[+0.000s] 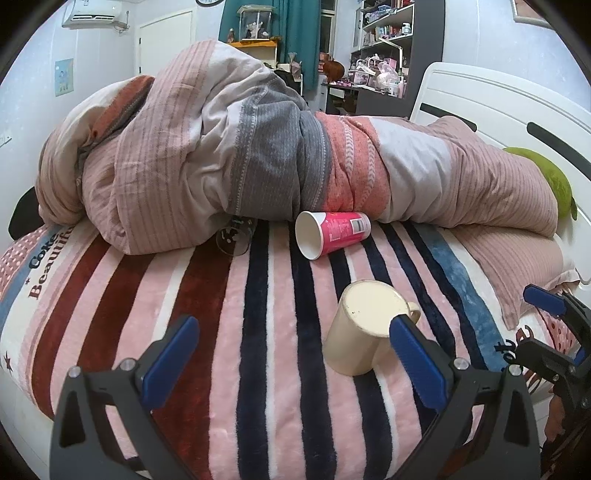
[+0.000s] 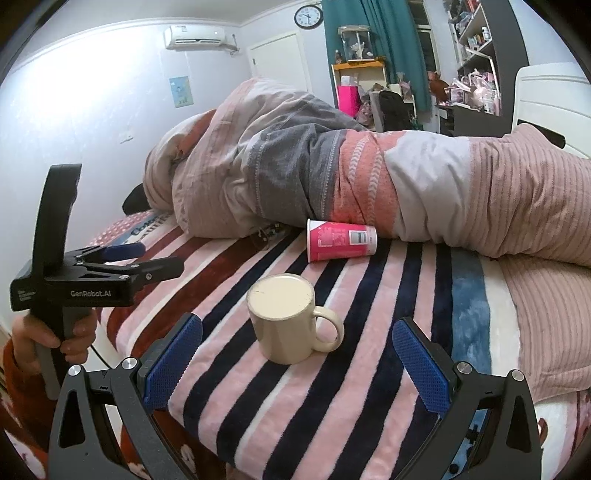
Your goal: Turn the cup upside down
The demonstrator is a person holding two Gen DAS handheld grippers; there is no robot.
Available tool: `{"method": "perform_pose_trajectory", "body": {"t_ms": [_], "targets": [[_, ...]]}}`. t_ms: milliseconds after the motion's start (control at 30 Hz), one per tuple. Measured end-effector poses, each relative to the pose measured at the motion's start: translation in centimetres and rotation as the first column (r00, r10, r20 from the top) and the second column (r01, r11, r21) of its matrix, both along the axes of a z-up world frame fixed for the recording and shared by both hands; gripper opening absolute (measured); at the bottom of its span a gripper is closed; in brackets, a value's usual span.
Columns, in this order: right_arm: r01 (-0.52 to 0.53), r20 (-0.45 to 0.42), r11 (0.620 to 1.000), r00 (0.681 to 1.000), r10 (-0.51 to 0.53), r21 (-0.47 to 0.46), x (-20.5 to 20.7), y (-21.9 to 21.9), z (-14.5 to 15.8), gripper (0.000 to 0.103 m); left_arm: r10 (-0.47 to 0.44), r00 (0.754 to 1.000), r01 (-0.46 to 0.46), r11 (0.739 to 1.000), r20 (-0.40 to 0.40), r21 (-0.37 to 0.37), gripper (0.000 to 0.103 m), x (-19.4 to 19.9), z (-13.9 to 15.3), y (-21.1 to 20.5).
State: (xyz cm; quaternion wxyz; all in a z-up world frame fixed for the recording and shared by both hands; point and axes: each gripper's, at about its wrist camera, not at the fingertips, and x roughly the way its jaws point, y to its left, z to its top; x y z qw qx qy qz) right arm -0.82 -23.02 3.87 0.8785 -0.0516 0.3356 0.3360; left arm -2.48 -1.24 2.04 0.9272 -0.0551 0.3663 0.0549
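Cream mug (image 2: pixel 286 321) inverted on blanket (image 2: pixel 369 387) (pink paper cup (image 2: pixel 341 239) lies behind).

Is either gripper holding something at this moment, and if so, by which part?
Nothing is held. The left gripper and right gripper are both open, and the cream mug stands free on the striped blanket.

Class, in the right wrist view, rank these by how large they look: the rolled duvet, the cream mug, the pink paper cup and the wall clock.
1. Duvet, by far.
2. Mug.
3. Paper cup; it lies farther back than the mug, so their true sizes may be alike.
4. Wall clock, distant, so only apparently smallest.
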Motion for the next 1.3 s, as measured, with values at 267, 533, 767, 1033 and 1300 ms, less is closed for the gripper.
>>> {"method": "perform_pose_trajectory", "body": {"t_ms": [267,533,767,1033,1300], "targets": [[-0.001,-0.002,1.000,1.000,0.001,0.002,0.02,-0.06,0.02,0.103,-0.010,1.000,0.010,1.000,0.000,0.004,0.102,0.06,-0.03,-0.22],[0.000,0.000,1.000,1.000,0.000,0.002,-0.02,-0.08,0.00,0.103,-0.013,1.000,0.013,1.000,0.002,0.004,0.102,0.00,0.04,-0.34],[0.000,0.000,1.000,1.000,0.000,0.003,-0.07,-0.10,0.05,0.103,-0.015,1.000,0.015,1.000,0.003,0.002,0.102,0.01,0.04,-0.34],[0.000,0.000,1.000,1.000,0.000,0.002,-0.10,-0.10,0.01,0.103,-0.013,1.000,0.013,1.000,0.002,0.003,0.102,-0.04,0.09,-0.44],[-0.001,0.000,1.000,1.000,0.001,0.003,-0.22,-0.07,0.16,0.103,-0.016,1.000,0.016,1.000,0.003,0.001,0.102,-0.01,0.14,-0.61]]}}
